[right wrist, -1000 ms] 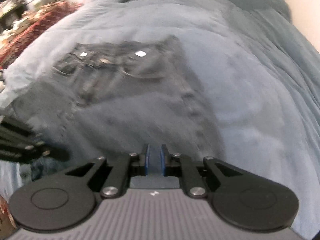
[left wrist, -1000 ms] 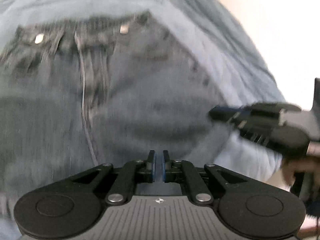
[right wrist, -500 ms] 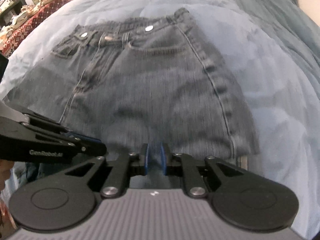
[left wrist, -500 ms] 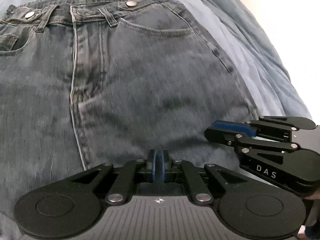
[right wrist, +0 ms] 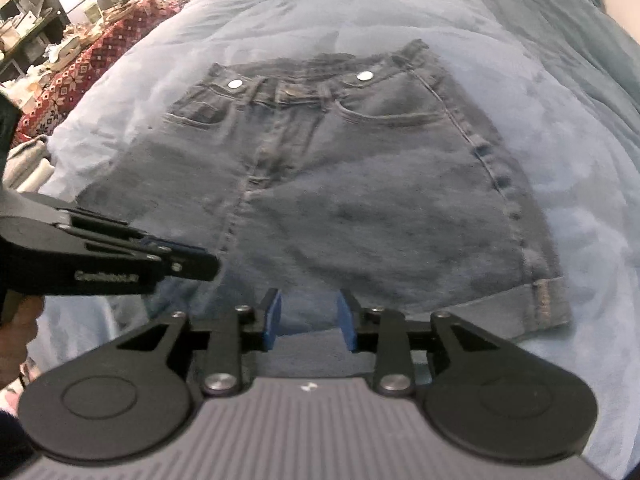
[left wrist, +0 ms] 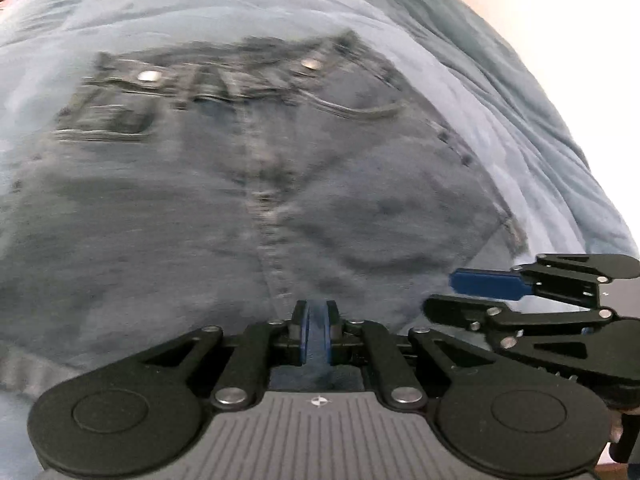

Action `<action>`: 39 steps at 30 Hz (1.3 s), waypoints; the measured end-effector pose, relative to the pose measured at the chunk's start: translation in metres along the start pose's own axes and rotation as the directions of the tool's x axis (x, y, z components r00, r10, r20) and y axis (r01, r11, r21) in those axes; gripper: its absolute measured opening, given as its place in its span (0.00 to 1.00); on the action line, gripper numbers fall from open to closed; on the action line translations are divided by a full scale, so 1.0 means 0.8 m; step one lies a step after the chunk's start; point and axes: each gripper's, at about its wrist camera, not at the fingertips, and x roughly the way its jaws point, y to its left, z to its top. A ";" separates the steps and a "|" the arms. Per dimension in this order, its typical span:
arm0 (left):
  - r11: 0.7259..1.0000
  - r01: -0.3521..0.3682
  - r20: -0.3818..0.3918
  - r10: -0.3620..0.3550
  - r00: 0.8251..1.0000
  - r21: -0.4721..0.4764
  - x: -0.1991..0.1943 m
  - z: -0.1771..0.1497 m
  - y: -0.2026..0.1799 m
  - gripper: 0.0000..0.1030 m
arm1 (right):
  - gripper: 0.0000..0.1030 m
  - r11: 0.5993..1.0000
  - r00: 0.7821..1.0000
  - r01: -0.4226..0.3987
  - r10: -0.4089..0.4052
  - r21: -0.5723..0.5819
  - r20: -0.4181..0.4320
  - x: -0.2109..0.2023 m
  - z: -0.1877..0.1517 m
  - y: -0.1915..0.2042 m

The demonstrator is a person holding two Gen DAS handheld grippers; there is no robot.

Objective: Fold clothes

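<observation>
We see the dark denim shorts (right wrist: 340,184) spread flat on the bed's pale blue cover (right wrist: 560,128), waistband away from us. Only the right wrist view shows their rolled hem and a red patterned cloth (right wrist: 96,68) beyond the bed. Our left hand-held gripper (left wrist: 315,320) is closed, pinching nothing. Our right hand-held gripper (right wrist: 308,312) has just been opening; nothing sits between its jaws.

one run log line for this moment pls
stage: fold under way | jeans: flat on blanket | left tongs: shut, empty | right tongs: just opening, apart, nothing gripped
</observation>
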 end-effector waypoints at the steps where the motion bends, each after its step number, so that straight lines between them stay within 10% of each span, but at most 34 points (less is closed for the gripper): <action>1: 1.000 -0.019 0.005 0.019 1.000 -0.009 -0.007 -0.001 0.010 0.05 | 0.33 1.000 1.000 -0.001 0.001 0.003 0.009 -0.001 0.002 0.007; 18: 0.913 -0.287 0.083 0.323 0.943 -0.291 -0.087 -0.058 0.228 0.16 | 0.33 0.987 0.990 -0.132 0.127 -0.095 -0.058 0.044 0.021 0.156; 25: 0.891 -0.303 0.124 0.362 0.924 -0.339 -0.088 -0.069 0.260 0.26 | 0.33 0.982 0.990 -0.124 0.112 -0.141 -0.088 0.050 0.024 0.171; 39: 0.907 -0.201 0.144 0.270 0.952 -0.370 -0.070 -0.077 0.284 0.30 | 0.35 0.974 0.990 -0.119 0.102 -0.191 -0.097 0.061 0.023 0.189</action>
